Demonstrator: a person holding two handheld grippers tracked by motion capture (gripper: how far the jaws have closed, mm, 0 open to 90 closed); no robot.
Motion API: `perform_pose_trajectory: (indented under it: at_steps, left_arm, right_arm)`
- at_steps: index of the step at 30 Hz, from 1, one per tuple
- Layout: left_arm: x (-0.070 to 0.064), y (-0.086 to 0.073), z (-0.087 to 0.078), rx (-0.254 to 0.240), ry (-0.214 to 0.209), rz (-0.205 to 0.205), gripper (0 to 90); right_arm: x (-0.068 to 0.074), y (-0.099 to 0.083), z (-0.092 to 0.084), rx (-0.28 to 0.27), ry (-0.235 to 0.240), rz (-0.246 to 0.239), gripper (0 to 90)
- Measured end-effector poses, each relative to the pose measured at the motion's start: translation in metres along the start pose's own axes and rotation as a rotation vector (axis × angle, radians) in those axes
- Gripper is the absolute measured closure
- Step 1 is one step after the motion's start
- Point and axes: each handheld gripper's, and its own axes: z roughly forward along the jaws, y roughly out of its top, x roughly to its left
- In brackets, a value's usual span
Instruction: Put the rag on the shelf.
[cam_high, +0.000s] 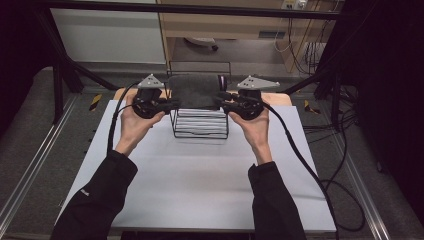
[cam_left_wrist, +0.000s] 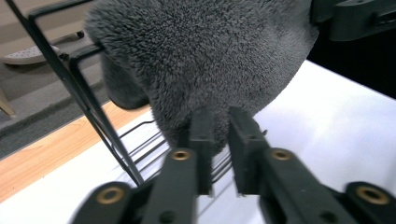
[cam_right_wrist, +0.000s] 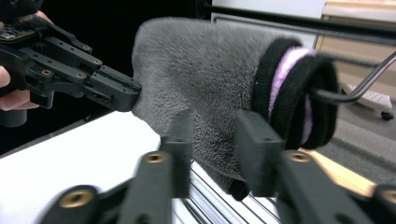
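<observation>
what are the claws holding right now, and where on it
Both claws have the fuzzy grey sock over the wire rack. The left claw pinches its lower edge at the plain end; the right claw straddles the lower edge beside the black-and-purple cuff.

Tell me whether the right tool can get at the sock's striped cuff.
Probably yes: the right tool already sits beside the striped cuff of the grey sock, with nothing between them.

High cam looks down on table (cam_high: 200, 190); both tong cams close on sock (cam_left_wrist: 201, 60)

White table top (cam_high: 200, 185); chair base (cam_high: 200, 43) behind.
</observation>
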Motion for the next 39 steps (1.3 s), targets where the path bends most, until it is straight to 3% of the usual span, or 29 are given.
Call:
perform_pose_trajectory:
  at_steps: [6, 11, 13, 18, 24, 27, 31, 39]
  left_arm:
    - [0.0, -0.005, -0.022, 0.005, 0.012, -0.006, 56.7]
    - [0.001, -0.018, -0.034, 0.035, 0.028, -0.022, 45.5]
    - [0.002, -0.025, -0.037, 0.055, 0.029, -0.031, 34.5]
    - [0.002, -0.047, -0.043, 0.076, 0.026, -0.035, 27.5]
    - [0.001, -0.079, -0.048, 0.088, 0.027, -0.034, 15.1]
    - [-0.001, -0.098, -0.047, 0.081, 0.021, -0.043, 10.6]
    - [-0.004, -0.122, -0.043, 0.068, 0.027, -0.062, 7.1]
    - [-0.004, -0.167, -0.036, 0.06, 0.032, -0.075, 6.8]
  right_arm:
    - [0.004, 0.007, -0.023, 0.021, -0.029, 0.008, 29.4]
    - [0.004, 0.006, -0.039, 0.028, -0.032, 0.024, 18.0]
    - [0.004, 0.003, -0.048, 0.044, -0.035, 0.034, 11.1]
    - [0.004, -0.007, -0.057, 0.079, -0.051, 0.025, 6.0]
    - [0.001, -0.032, -0.066, 0.112, -0.059, 0.05, 1.1]
    - [0.0, -0.049, -0.069, 0.119, -0.046, 0.044, 0.9]
    - [-0.004, -0.075, -0.073, 0.109, -0.032, 0.081, 0.8]
    - [-0.011, -0.133, -0.078, 0.154, -0.009, 0.127, 0.8]
